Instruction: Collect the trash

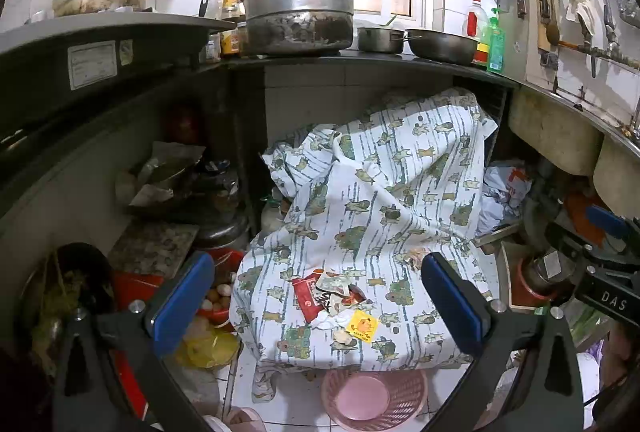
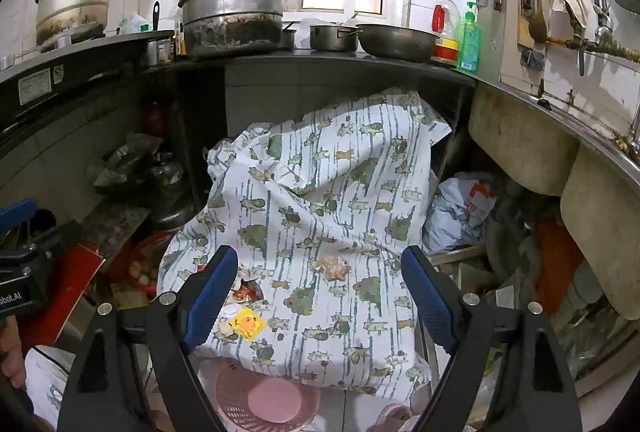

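Trash lies on a patterned cloth (image 1: 372, 200) draped over a low bulky object under the counter. A red and white snack wrapper (image 1: 320, 298), a yellow square packet (image 1: 362, 326) and small scraps sit near the cloth's front edge. My left gripper (image 1: 320, 302) is open, its blue pads standing wide on either side of the wrapper without touching it. In the right wrist view the yellow packet (image 2: 248, 323) and wrapper (image 2: 246, 288) lie beside the left pad, and a crumpled brownish scrap (image 2: 332, 267) lies between the pads. My right gripper (image 2: 320, 296) is open and holds nothing.
A pink plastic basket (image 1: 374, 398) stands on the floor below the cloth's edge. Left are eggs in a red bowl (image 1: 218, 298), a yellow bag (image 1: 208, 348) and dark pots. A white plastic bag (image 2: 460, 212) sits right, under the sink. Pots and bottles crowd the counter (image 1: 360, 62) above.
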A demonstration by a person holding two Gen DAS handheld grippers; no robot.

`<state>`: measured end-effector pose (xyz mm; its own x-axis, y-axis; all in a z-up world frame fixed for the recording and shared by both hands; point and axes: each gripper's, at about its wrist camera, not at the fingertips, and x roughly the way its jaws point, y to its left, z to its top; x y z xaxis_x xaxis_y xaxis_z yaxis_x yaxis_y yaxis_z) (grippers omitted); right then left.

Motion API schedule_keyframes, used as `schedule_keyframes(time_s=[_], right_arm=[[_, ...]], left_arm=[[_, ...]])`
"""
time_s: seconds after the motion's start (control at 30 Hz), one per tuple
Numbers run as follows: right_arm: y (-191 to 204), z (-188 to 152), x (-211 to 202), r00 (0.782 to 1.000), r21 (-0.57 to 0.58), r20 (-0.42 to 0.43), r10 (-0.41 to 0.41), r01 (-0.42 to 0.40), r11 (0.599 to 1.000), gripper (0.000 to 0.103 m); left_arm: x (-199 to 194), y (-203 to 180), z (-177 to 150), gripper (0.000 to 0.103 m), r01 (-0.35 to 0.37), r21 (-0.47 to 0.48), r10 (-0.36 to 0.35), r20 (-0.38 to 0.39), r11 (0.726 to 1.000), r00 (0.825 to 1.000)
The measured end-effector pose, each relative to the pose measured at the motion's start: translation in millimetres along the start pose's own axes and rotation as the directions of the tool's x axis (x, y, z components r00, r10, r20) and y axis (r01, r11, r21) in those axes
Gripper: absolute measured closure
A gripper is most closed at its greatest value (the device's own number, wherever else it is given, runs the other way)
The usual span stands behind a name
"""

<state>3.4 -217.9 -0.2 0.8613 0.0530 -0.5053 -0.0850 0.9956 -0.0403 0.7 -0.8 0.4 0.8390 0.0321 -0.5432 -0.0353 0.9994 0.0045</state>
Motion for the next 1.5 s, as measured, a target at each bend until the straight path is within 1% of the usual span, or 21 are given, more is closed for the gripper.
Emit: schedule_keyframes(time_s=[0.43,0.67,1.0,1.13,1.3,1.5], right_arm=[[-9,-5,-1,1.000,0.015,0.006,-0.002,0.002,1.000,0.018],[-9,-3,0,1.000,0.009,0.008,0.002,-0.002,1.000,0.018],[-10,-3,-1,1.000,0.013,0.008,-0.002,0.002,1.000,0.018],[-7,-4,-2,1.000,0.010,0.007,-0.001,0.001,1.000,0.018],[-8,-4,-2,1.000,0.008,0.006,-0.002,0.001,1.000,0.018],[-7,-4,-2,1.000,0.009,0.004,-0.002,0.002,1.000,0.018]], left_arm=[[1,5,1,0.000,-0.005,-0.006,0.005,0.002,1.000,1.000],[2,5,0,0.000,-0.020,-0.006,0.020,0.003,1.000,1.000],[3,7,0,0.000,-0.020,-0.005,0.020,0.004,1.000,1.000],[5,12,0,0.000,0.026,-0.020,-0.027,-0.012,0.999,1.000],[9,12,-1,0.000,-0.016,-0.015,0.016,-0.008,1.000,1.000],[9,11,-4,0.000,-0.023,-0.017,0.023,-0.009,1.000,1.000]])
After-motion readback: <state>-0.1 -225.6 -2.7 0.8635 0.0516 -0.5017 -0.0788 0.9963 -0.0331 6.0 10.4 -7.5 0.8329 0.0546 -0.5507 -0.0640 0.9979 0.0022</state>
